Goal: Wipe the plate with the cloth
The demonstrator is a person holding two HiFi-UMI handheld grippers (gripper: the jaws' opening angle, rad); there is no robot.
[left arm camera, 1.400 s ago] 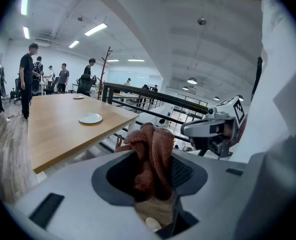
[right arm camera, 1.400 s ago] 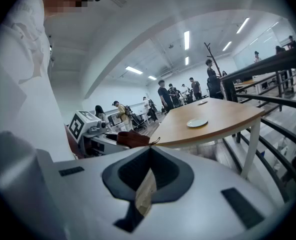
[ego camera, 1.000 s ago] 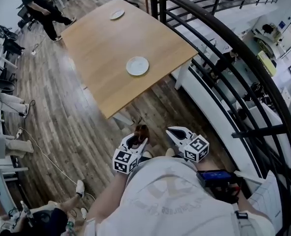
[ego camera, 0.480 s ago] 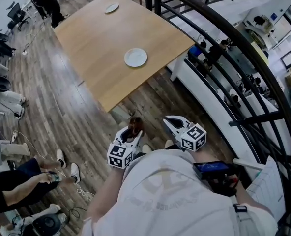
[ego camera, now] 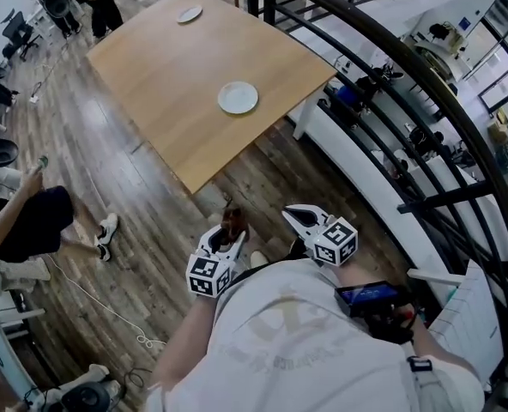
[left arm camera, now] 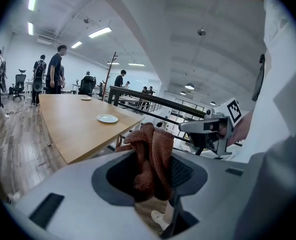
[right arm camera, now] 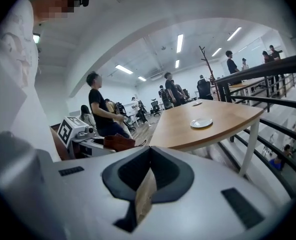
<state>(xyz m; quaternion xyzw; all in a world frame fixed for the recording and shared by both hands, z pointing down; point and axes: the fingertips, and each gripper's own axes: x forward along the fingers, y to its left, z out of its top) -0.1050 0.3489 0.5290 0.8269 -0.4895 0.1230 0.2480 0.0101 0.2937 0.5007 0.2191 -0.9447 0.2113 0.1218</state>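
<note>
Plank floor underfoot, with a dark curved railing sweeping down the right side of the head view. Ahead, a broad wooden table, one corner pointing toward the grippers and well apart from both.

Low in the head view, close to the white-shirted torso, the left gripper and right gripper side by side, near each other but not touching, each with its marker cube toward the body. Left gripper clamped on a rust-brown cloth, bunched between the jaws and sticking up past their tips. Right gripper with jaws pressed together, only a thin slit between them.

White plate lying flat on the table near its right edge, well apart from the cloth and from both grippers, ahead of them and roughly in line with the left one. Second plate at the table's far end.

In the left gripper view, white plate up and to the left of the cloth's top. In the right gripper view, right of centre, above the closed jaws.
</note>
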